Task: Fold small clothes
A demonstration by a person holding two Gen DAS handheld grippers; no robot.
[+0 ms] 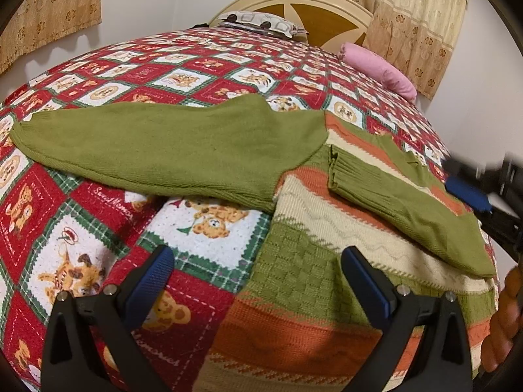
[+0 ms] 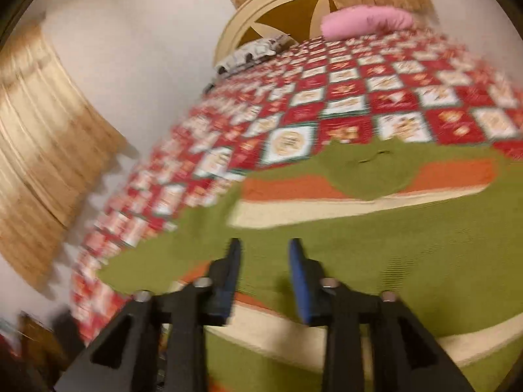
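Note:
A small knitted sweater in green, cream and orange stripes lies flat on the bed. Its left green sleeve stretches out to the left. Its right green sleeve is folded across the body. My left gripper is open and empty just above the sweater's lower left edge. My right gripper is open and empty over the folded sleeve; the right wrist view is blurred. The right gripper also shows at the right edge of the left wrist view.
The bed has a red, white and green teddy-bear quilt. A pink pillow and a patterned pillow lie by the cream headboard. Curtains hang behind, and a white wall is on the left.

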